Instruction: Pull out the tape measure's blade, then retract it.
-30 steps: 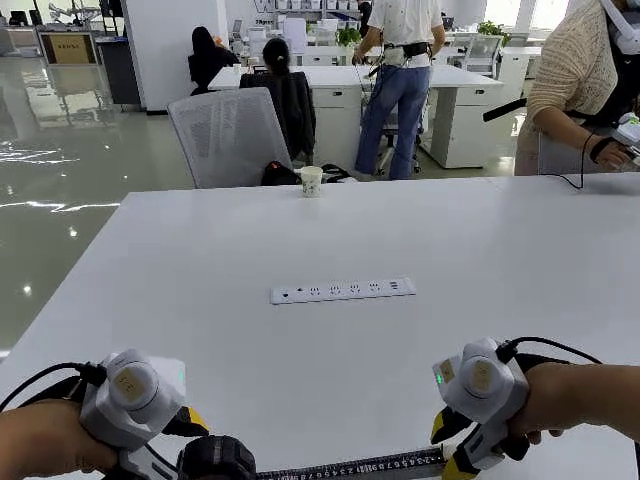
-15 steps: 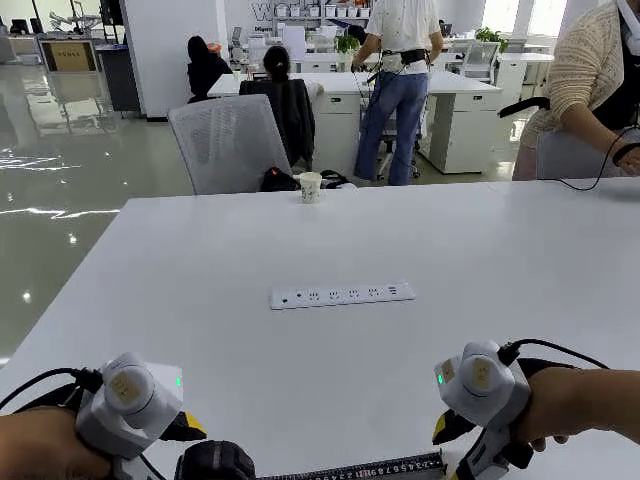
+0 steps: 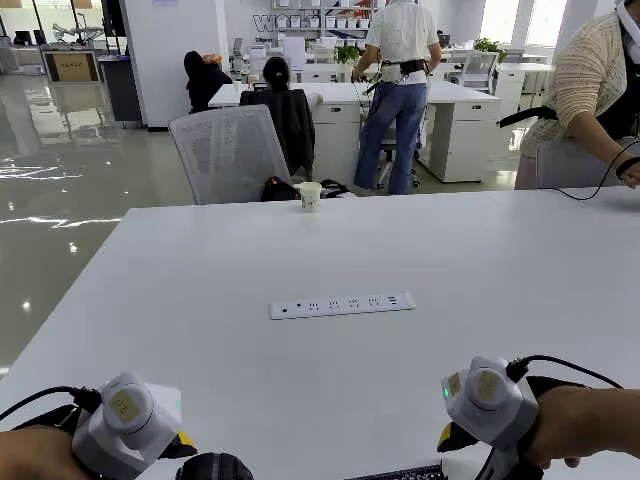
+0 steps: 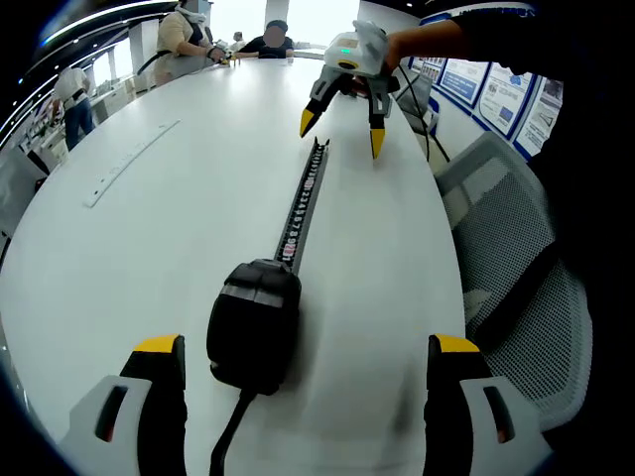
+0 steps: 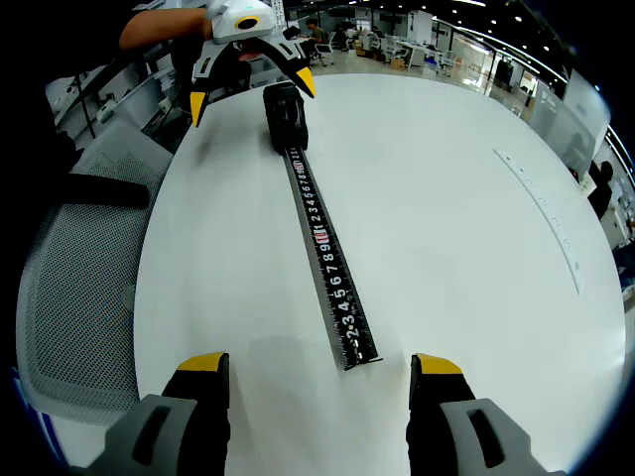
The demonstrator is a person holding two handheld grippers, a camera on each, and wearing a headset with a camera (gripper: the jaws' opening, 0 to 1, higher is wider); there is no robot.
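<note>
A black tape measure case (image 4: pixel 253 322) lies on the white table (image 3: pixel 300 250) between the wide-apart jaws of my left gripper (image 4: pixel 306 347), which is open and not touching it. Its blade (image 4: pixel 306 193) runs out flat toward my right gripper (image 4: pixel 342 119). In the right gripper view the blade (image 5: pixel 327 268) ends at a hook between the spread fingers of the open right gripper (image 5: pixel 319 365); the case (image 5: pixel 285 111) lies at the far end, below the left gripper (image 5: pixel 253 84). In the head view the case (image 3: pixel 213 467) and blade (image 3: pixel 400 473) sit at the bottom edge.
A white power strip (image 3: pixel 341 305) lies mid-table and a paper cup (image 3: pixel 310 195) stands at the far edge. A grey mesh chair (image 3: pixel 230 150) is behind the table. A person (image 3: pixel 590 90) stands at the far right corner, others farther back.
The head view has tipped upward, so the grippers and tape sit lower in the picture. The tape, blade and both grippers hold about the same places on the table.
</note>
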